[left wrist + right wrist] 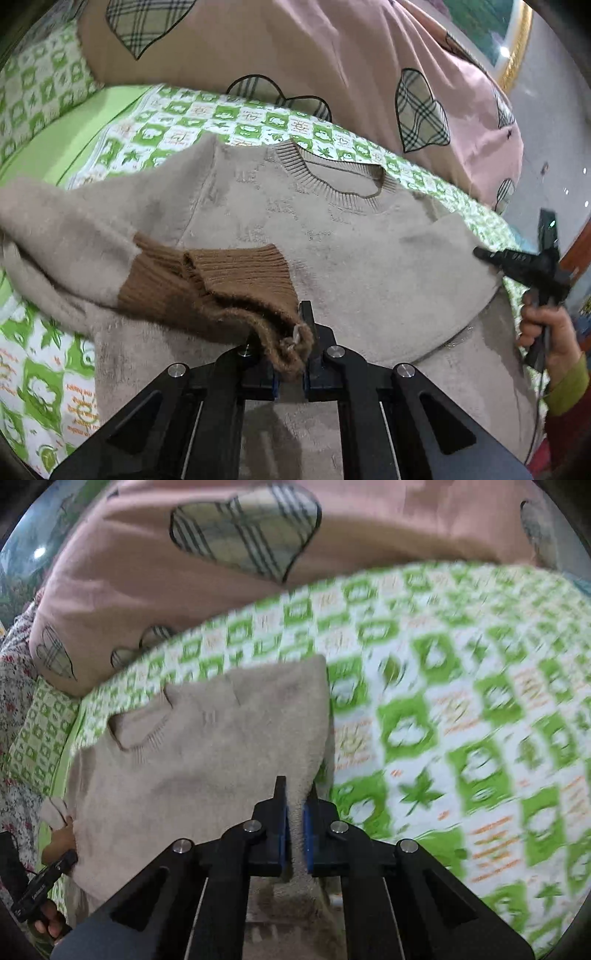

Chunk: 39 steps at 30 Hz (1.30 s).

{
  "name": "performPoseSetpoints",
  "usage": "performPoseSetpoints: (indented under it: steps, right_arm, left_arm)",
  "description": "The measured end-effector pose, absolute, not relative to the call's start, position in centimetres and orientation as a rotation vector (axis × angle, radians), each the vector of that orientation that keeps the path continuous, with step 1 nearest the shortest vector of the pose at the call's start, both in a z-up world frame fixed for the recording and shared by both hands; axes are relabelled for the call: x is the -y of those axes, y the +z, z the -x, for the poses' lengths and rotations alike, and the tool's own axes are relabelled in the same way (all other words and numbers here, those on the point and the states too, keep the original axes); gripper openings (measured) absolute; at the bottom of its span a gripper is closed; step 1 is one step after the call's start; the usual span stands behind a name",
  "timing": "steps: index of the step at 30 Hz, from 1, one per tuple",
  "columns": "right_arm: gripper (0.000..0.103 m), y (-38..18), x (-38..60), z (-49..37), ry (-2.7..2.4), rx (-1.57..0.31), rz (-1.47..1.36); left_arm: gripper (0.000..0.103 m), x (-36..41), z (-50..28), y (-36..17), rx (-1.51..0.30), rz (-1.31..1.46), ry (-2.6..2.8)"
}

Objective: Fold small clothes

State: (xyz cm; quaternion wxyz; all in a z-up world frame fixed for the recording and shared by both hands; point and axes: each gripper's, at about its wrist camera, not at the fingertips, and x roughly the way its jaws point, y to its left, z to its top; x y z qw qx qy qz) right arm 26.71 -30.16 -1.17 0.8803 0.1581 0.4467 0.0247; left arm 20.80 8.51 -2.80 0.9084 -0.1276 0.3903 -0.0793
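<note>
The work surface is a bed (122, 107) covered by a sheet printed in green and white squares with orange lettering. Beyond the sweater, along the bed's far side, lies one pink quilt (295, 48) with plaid heart patches. To the sweater's left in the left wrist view lies one pillow (40, 92) in the same green print. A gold picture frame (517, 48) shows on the wall beyond the quilt. In the right wrist view, a floral fabric (14, 686) shows past the sweater's left edge.

Count: one sweater, two hand-held grippers, one quilt, one pillow.

The sweater (369, 258) lies flat on the bed, front up, its ribbed round collar toward the quilt. The knit is beige and fuzzy. One sleeve (74, 236) is folded across the sweater's chest and ends in a darker brown ribbed cuff (236, 280).

My left hand-held gripper (295, 343) is closed tight on the edge of that brown cuff, over the sweater's lower body. My right hand-held gripper (295, 812) is clamped on the sweater's right side edge, with beige fabric pinched between the blue pads. In the left wrist view my right hand (543, 328) shows on its handle, just off the sweater's right edge.
</note>
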Motion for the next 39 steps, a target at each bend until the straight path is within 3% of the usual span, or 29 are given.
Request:
performPoseSetpoints:
  steps: [4,6,8,9,17,19,20,21,29,31,32,33,36,39]
  right_arm:
    - [0.009,-3.1,30.2,-27.4,0.026,-1.008,-0.330]
    - [0.012,-3.8,30.5,-27.2,0.002,-1.029,-0.348]
    - [0.028,-3.1,31.1,-26.4,-0.037,-1.007,-0.375]
    - [0.030,-2.6,31.2,-25.9,-0.053,-0.991,-0.382]
    - [0.034,-0.3,28.5,-20.5,0.102,-0.938,-0.452]
    - [0.034,-0.8,26.9,-19.6,0.141,-0.966,-0.468]
    - [0.034,-1.0,26.4,-19.0,0.152,-0.975,-0.474]
    - [0.035,-1.3,25.7,-18.6,0.164,-0.983,-0.479]
    - [0.035,-2.5,21.0,-16.9,0.243,-1.044,-0.457]
    - [0.035,-2.5,20.4,-16.6,0.259,-1.051,-0.452]
    - [0.035,-2.6,20.1,-16.7,0.263,-1.056,-0.447]
    - [0.035,-2.7,19.9,-16.6,0.263,-1.060,-0.443]
    - [0.035,-2.8,19.6,-16.4,0.258,-1.067,-0.442]
    - [0.035,-2.4,19.7,-16.2,0.256,-1.055,-0.444]
  left_arm:
    - [0.011,-9.0,-21.7,-4.8,-0.895,0.263,-0.109]
    - [0.018,-9.9,-21.2,-4.7,-0.899,0.298,-0.107]
    - [0.020,-10.9,-20.0,-4.1,-0.880,0.301,-0.088]
    - [0.020,-11.4,-19.4,-3.9,-0.875,0.309,-0.090]
    - [0.024,-15.1,-15.3,-0.4,-0.771,0.278,-0.022]
    - [0.037,-15.2,-15.7,0.5,-0.760,0.210,-0.012]
    - [0.058,-15.3,-16.0,0.6,-0.775,0.208,-0.017]
    - [0.067,-15.7,-16.8,0.5,-0.807,0.229,-0.018]
    - [0.067,-19.3,-21.8,-1.7,-0.895,0.521,0.005]
    - [0.064,-19.9,-23.1,-2.6,-0.915,0.550,0.026]
    - [0.056,-20.0,-23.5,-2.9,-0.916,0.550,0.035]
    - [0.035,-20.1,-24.0,-3.3,-0.921,0.543,0.053]
    - [0.003,-20.7,-24.4,-3.7,-0.910,0.549,0.061]
    - [0.001,-20.8,-23.3,-2.5,-0.858,0.550,0.048]
